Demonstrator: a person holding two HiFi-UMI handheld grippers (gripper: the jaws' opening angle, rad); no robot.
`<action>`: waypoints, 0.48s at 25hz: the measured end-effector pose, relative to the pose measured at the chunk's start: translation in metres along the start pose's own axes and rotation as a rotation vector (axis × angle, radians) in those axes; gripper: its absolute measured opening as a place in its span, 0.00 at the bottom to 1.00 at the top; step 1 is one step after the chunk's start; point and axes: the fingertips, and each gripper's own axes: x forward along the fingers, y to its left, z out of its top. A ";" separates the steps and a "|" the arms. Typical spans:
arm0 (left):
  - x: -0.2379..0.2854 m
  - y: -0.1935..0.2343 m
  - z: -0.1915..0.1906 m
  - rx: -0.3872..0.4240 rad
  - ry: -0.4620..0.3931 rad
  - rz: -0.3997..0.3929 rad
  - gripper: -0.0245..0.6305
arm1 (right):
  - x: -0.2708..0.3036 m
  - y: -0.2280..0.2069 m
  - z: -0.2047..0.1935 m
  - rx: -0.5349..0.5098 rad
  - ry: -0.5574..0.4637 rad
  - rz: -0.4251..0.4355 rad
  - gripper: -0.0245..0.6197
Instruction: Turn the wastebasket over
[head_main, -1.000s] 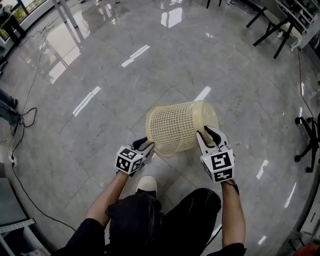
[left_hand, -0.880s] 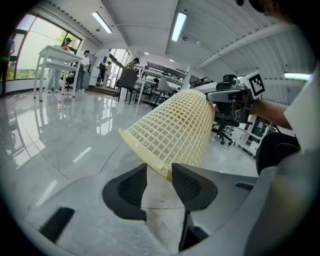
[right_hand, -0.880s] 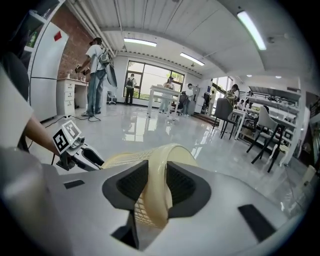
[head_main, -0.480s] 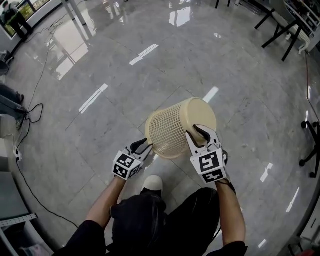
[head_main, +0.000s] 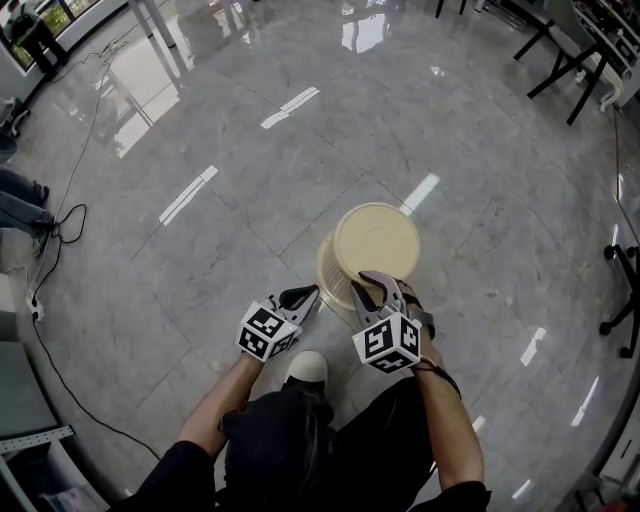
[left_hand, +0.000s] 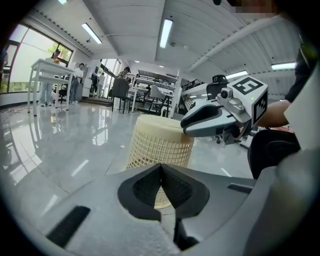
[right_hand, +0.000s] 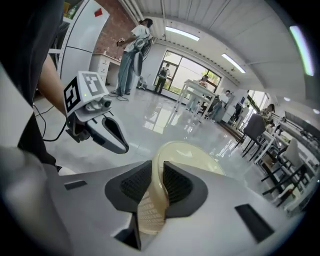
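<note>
on the glossy grey floor (head_main: 200, 250), near the person, the cream plastic mesh wastebasket (head_main: 375, 240) stands mouth down, solid base up. the flip looks done. the right gripper (head_main: 378, 285) pinches its near wall at the top edge, jaws just now closing on it. the left gripper (head_main: 308, 295) is closed on nothing, just left of it. next, i'd judge, the right lets go gently, without tipping it.

Left claw (left_hand: 160, 172) has just snapped closed, pads pressed together and nothing pinched between them. Just past its tips is the cream plastic mesh wastebasket (left_hand: 159, 142), standing upside down on the glossy grey floor (left_hand: 55, 150). The right claw (left_hand: 192, 125) is up at the wastebasket's top right edge. Some white desks (left_hand: 47, 65) are way off behind the wastebasket, on its left.
</note>
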 end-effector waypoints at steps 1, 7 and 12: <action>0.000 0.000 -0.002 0.000 0.004 -0.003 0.05 | 0.000 -0.002 -0.002 0.024 -0.011 -0.006 0.15; -0.002 -0.002 -0.006 -0.012 0.008 -0.010 0.05 | 0.000 -0.004 -0.001 0.042 -0.014 -0.019 0.15; -0.009 -0.006 0.014 -0.011 -0.050 -0.023 0.05 | -0.009 -0.011 0.008 0.116 -0.056 -0.033 0.15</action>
